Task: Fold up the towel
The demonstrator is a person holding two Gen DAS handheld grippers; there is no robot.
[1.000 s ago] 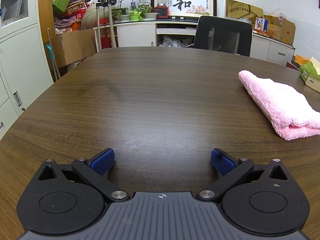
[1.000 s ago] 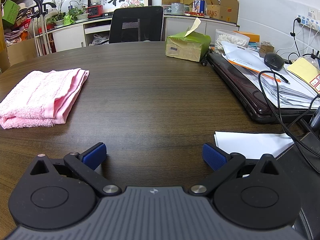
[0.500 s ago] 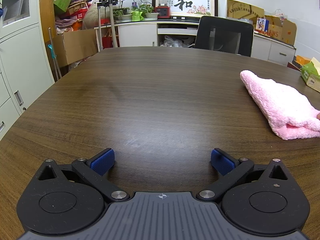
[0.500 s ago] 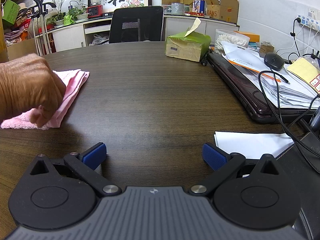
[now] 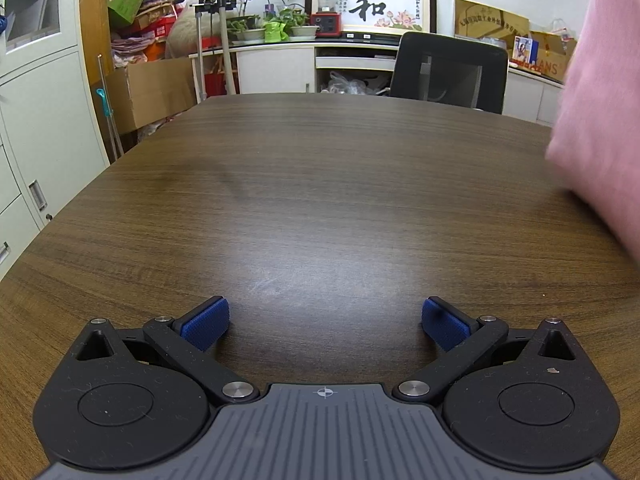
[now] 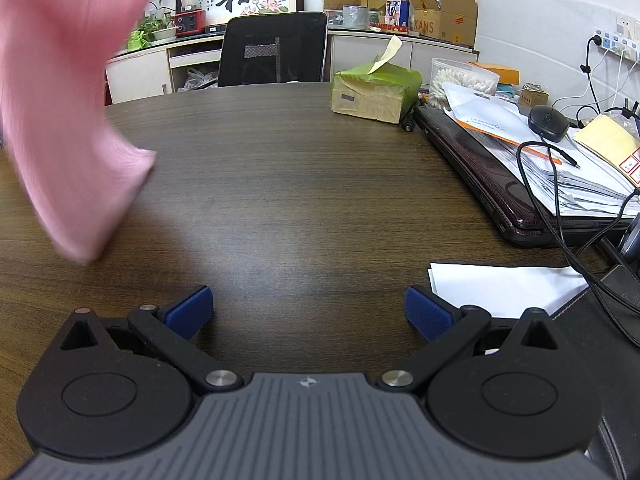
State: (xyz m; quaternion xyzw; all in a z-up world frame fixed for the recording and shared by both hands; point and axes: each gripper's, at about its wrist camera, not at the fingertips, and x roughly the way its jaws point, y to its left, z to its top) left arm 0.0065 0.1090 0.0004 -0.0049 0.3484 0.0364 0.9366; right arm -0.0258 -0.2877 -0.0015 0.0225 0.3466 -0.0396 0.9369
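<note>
The pink towel point(image 6: 68, 112) hangs in the air, blurred with motion, over the left of the dark wooden table point(image 6: 288, 184) in the right wrist view. In the left wrist view the same pink towel point(image 5: 600, 100) fills the right edge, lifted off the wooden table point(image 5: 304, 200). What holds it up is out of frame. My left gripper point(image 5: 325, 322) rests low at the near table edge, open and empty. My right gripper point(image 6: 308, 314) is likewise open with nothing between its blue pads, well to the right of the towel.
A green tissue box point(image 6: 374, 90), a laptop point(image 6: 520, 184) under papers, a mouse point(image 6: 548, 118) and cables crowd the right side. White paper point(image 6: 500, 288) lies near my right gripper. A black office chair point(image 5: 448, 72) stands beyond the far edge.
A hand came in and gripped the folded towel half a second ago. The towel has now been lifted off the table and is swinging in the air. Both grippers stayed still.
</note>
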